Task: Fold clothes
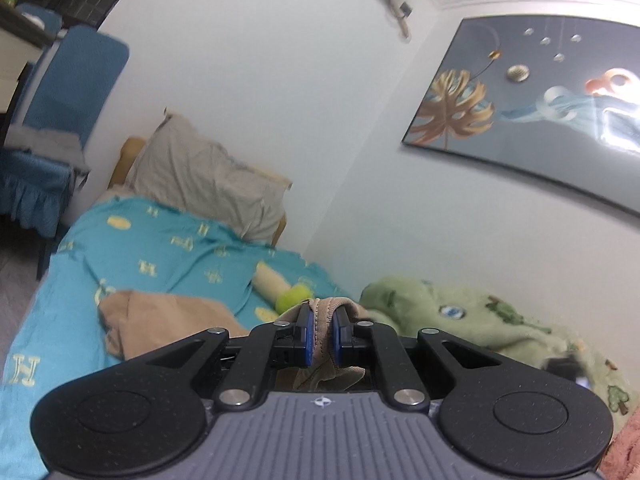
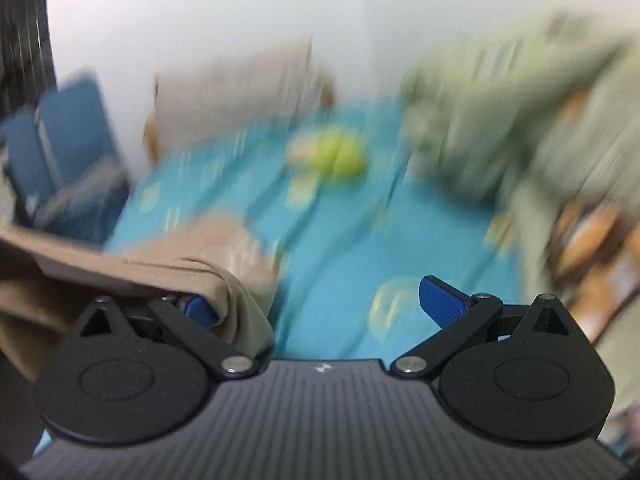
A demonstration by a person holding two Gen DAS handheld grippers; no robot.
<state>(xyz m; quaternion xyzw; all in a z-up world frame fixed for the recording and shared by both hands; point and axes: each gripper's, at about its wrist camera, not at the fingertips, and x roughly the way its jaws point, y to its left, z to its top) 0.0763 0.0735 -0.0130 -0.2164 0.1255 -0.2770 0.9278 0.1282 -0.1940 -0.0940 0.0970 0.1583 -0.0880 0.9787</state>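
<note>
Left tongs point(image 1: 320, 330): clamped on a stitched hem of the tan garment point(image 1: 168, 320); the blue pads pinch the cloth between them, and a bunch of it spills back toward the handle.

Right tongs point(image 2: 320, 304): spread wide apart, gripping nothing. The tan cloth is draped over the left blue pad point(image 2: 200, 310); the right one point(image 2: 440, 300) stands bare.

Tan garment: a soft, thin beige knit with a sewn edge. One part is lifted in the left tongs, and the rest lies rumpled on the bed point(image 1: 168, 248) at about 10 o'clock from them. In the right wrist view it sweeps in from 9 o'clock as a taut band. What kind of garment it is I cannot tell.

Step in hand: my guess is that the cloth is being raised and spread for a fold, one edge held and the other side free. The right view is badly smeared, so that hand seems to be moving fast.

Next move: it likely calls for the right tongs to close on an edge of the cloth draped over them, so both can pull it flat.

Around: a turquoise sheet with yellow motifs, a yellow-green ball point(image 1: 294, 298) at 12 o'clock beyond the left tongs, a green fleece blanket point(image 1: 460, 312) at 2 o'clock, and a grey pillow point(image 1: 208, 176) at the head of the bed.
</note>
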